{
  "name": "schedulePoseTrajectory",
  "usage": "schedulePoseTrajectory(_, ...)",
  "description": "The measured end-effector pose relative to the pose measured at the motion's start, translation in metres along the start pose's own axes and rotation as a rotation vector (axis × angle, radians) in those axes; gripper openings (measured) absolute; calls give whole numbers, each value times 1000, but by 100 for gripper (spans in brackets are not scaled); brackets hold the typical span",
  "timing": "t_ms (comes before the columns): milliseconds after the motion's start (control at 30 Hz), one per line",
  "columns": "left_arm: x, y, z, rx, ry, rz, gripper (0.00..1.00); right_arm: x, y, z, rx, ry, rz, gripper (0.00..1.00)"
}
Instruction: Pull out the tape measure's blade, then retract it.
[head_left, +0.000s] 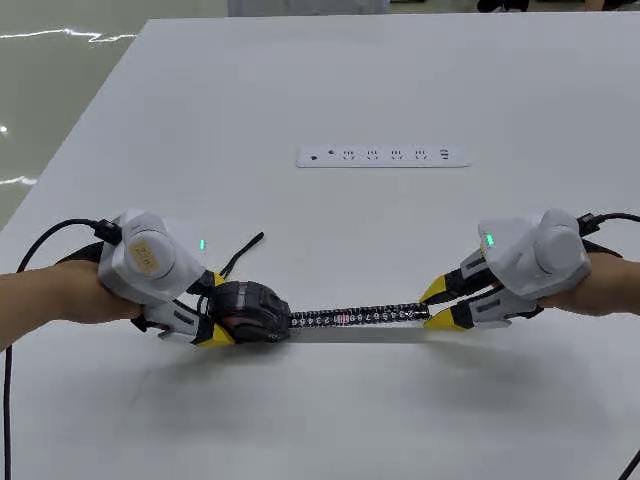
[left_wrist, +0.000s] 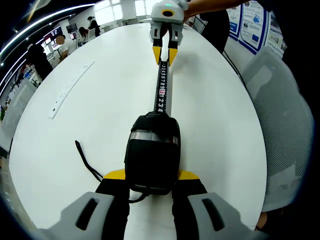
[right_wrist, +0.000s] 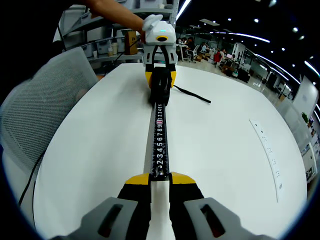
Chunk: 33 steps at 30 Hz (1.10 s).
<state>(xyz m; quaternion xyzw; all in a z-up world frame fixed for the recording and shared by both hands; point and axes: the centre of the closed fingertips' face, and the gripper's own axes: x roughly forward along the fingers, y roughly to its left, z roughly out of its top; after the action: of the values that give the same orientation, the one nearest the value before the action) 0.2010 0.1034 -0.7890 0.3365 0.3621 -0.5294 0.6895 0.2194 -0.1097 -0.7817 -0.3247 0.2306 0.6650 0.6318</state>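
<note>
Fingers (left_wrist: 116, 176) of the left gripper (left_wrist: 151, 176) clamp the black tape measure case (head_left: 250, 312) from both sides, while the right gripper (right_wrist: 160, 180) pinches the tip of the blade (right_wrist: 160, 145) between its yellow pads. The blade is partly drawn out and runs straight between the 2 grippers, low over the near part of the white table (head_left: 400, 80).

The likely risk is the tip slipping from the right jaws, since the spring could then whip the blade back into the case. A twist of either hand could kink the blade, and a weak hold on the rounded case could let it roll free.

Counted: 1 tape measure, 1 blade, 1 black wrist strap (head_left: 243, 250) trailing behind the case, 2 grippers, and 1 white power strip (head_left: 383, 156) well beyond them.
</note>
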Motion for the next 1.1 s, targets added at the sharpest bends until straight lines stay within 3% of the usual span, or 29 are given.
schedulePoseTrajectory(1100, 0, -1, 1, 5, 4, -2, 27, -7, 2, -10, 12, 8, -6, 11)
